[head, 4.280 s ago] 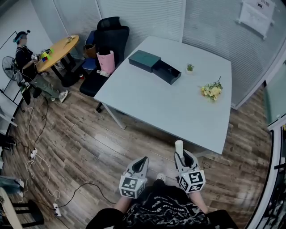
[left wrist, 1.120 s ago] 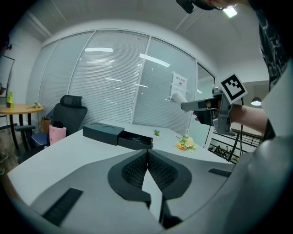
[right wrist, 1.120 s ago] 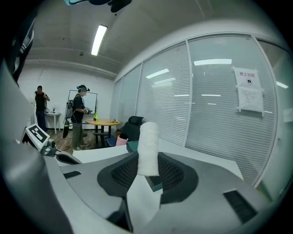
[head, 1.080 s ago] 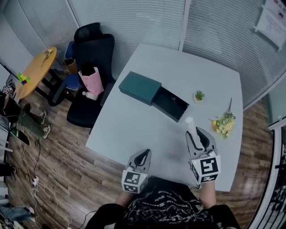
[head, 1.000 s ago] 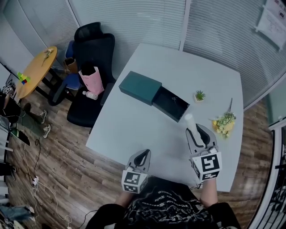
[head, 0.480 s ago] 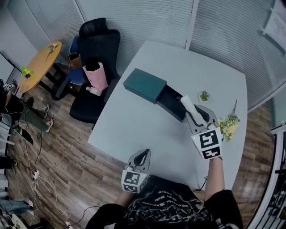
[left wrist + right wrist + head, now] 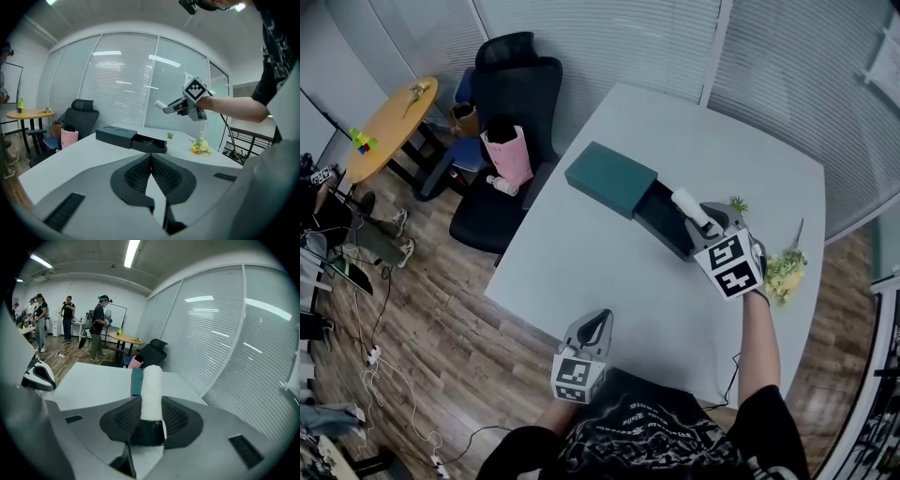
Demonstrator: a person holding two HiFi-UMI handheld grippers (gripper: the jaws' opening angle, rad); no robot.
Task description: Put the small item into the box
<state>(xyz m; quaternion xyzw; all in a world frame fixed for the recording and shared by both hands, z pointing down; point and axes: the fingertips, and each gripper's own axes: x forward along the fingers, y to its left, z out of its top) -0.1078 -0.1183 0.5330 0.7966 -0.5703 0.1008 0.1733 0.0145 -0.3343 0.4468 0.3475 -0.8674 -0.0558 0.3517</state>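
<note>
In the head view the right gripper (image 7: pixel 706 223) covers one end of the drawer (image 7: pixel 660 216) of the box (image 7: pixel 612 178) and part of the plant (image 7: pixel 738 202). In the right gripper view the roll (image 7: pixel 151 390) stands in front of the box, so only a thin green strip shows, and the roll's near end is hidden between the jaws. What lies in the drawer is too small to tell.
</note>
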